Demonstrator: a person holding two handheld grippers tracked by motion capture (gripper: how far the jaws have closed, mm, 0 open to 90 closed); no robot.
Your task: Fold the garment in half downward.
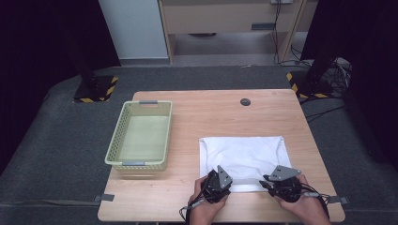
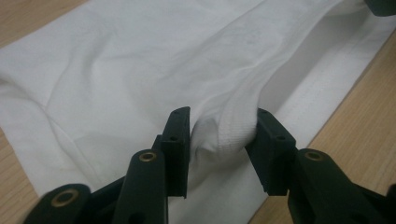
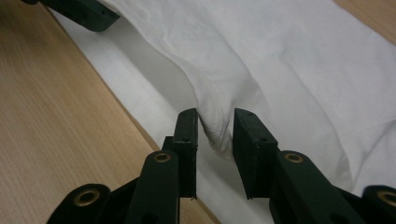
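At the near edge of the table (image 1: 155, 206), toward its right corner, the left gripper (image 2: 219, 133) and right gripper (image 3: 215, 130) each pinch the lifted upper hem of the white cloth (image 1: 241, 157), jaws clamped on bunched fabric. The cloth appears light, limp and easily creased; the stitched hem offers the firmest hold, though thin fabric may slip. The lower layer lies flat beneath. What garment or bag it is cannot be determined. Farther left, the basket (image 1: 114, 145) stands apart; its interior detail is indistinct.
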